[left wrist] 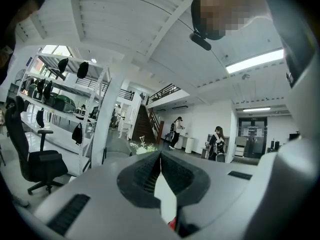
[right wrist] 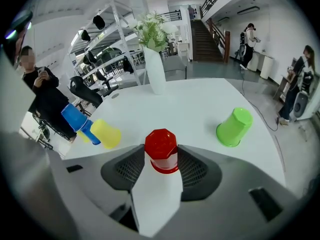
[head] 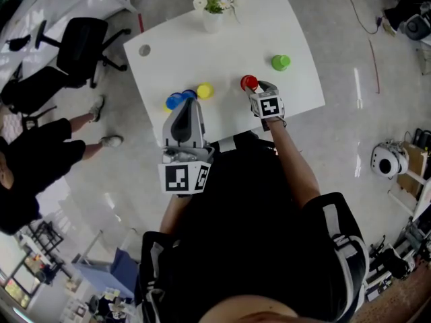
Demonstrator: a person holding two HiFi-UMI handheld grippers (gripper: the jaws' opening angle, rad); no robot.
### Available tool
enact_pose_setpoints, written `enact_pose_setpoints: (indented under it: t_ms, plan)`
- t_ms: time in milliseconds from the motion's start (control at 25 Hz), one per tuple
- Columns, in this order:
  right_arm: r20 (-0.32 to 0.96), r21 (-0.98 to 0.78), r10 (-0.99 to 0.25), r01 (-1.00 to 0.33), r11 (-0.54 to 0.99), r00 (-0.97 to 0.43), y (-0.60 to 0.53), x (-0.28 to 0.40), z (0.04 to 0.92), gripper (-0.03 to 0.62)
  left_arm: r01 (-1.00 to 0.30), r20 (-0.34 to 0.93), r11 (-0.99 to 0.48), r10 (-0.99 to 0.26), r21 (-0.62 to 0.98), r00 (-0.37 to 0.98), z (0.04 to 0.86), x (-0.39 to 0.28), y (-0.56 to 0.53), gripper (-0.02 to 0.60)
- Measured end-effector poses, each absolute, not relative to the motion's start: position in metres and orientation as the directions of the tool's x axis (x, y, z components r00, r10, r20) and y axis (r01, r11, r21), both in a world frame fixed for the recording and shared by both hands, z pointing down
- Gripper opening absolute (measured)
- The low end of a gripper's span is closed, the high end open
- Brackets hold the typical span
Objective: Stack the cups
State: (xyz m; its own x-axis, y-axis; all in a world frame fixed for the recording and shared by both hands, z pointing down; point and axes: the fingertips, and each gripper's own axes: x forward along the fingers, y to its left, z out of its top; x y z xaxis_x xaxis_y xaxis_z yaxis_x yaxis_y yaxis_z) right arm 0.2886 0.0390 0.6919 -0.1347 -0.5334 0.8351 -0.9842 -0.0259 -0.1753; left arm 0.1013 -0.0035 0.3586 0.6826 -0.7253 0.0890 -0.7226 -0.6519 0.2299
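An upside-down red cup (right wrist: 161,149) stands on the white table (right wrist: 200,104) between the jaws of my right gripper (right wrist: 161,158), whose pads press on its two sides. In the head view the red cup (head: 249,81) is at the tips of the right gripper (head: 255,87). A green cup (right wrist: 234,127) lies on its side at the right. To the left lie a yellow cup (right wrist: 106,133) and blue cups (right wrist: 77,121). My left gripper (head: 187,105) is raised over the table's near edge by the blue cups (head: 176,100), pointing level. In its own view the left gripper (left wrist: 160,159) is shut and empty.
A white vase of flowers (head: 213,17) stands at the table's far edge. Black office chairs (head: 81,46) and a seated person (head: 27,160) are to the left of the table. A white round device (head: 387,159) sits on the floor at the right.
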Motion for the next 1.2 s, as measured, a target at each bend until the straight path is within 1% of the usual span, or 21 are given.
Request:
enact_pose_setpoints:
  t_ms: [320, 600, 920, 1200]
  plan:
    - [0.811, -0.154, -0.57, -0.988, 0.012, -0.133, 0.026, 0.274, 0.657, 0.221, -0.75, 0.074, -0.618, -0.758, 0.235, 0.648, 0.358, 0.07, -0.006, 0.021]
    - [0.767, -0.127, -0.622, -0.988, 0.091, -0.156, 0.008, 0.243, 0.617, 0.219, -0.777, 0.062, -0.579, -0.791, 0.246, 0.609, 0.359, 0.037, -0.007, 0.021]
    - [0.717, -0.158, -0.657, -0.972, 0.172, -0.233, -0.014, 0.193, 0.577, 0.219, -0.805, 0.049, -0.534, -0.825, 0.257, 0.563, 0.362, -0.001, -0.01, 0.021]
    - [0.72, -0.169, -0.624, -0.949, 0.268, -0.304, -0.015, 0.141, 0.577, 0.219, -0.819, 0.059, -0.508, -0.84, 0.266, 0.54, 0.368, -0.026, -0.011, 0.021]
